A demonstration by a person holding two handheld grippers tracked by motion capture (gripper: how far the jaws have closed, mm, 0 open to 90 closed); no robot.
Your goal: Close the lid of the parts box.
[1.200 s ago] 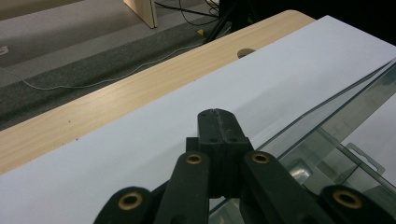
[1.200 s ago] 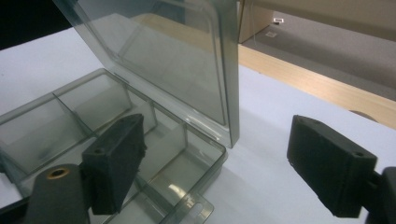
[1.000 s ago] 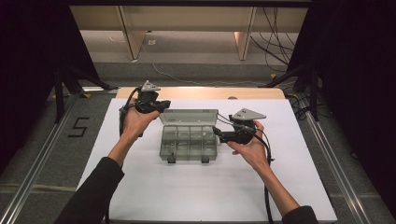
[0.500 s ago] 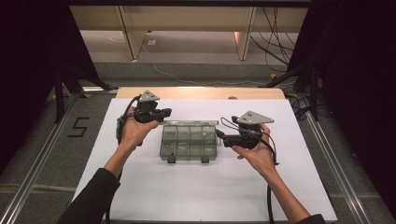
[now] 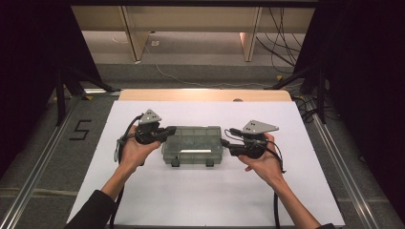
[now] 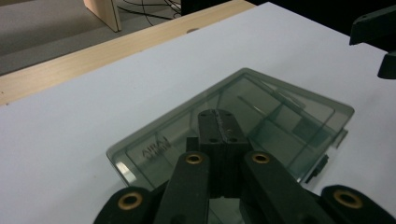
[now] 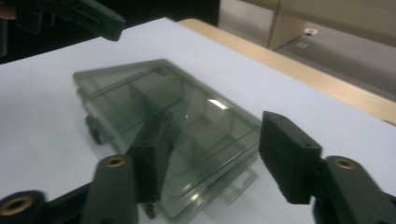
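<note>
A smoky, see-through plastic compartment box (image 5: 193, 145) lies flat on the white sheet (image 5: 205, 200) that covers the bench (image 5: 205, 95), its lid down and its two dark latches on the long edge that faces the person. Thin dividers show through the lid, splitting the inside into several cells.

The left tool (image 5: 165, 134) comes in from the box's left end, held in the person's left hand (image 5: 133, 151). In the left gripper view its two black jaws are clenched tight against each other with nothing between them, and their joined tips (image 6: 219, 122) sit over the lid near that end of the box; whether they press on the lid cannot be told.

The right tool (image 5: 228, 138) is at the opposite short end, carried by the right hand (image 5: 262, 164). Its jaws have just been closing, yet a clear gap remains between them. In the right gripper view the box's near corner (image 7: 219, 182) lies below and between the two pads, with one pad (image 7: 154, 149) over the lid and the other (image 7: 289, 154) out past the edge above the white sheet. They grip nothing, so this tool counts as released.

Both tools flank the box, each grey three-cornered plate facing up, and cables trail back along the forearms.
</note>
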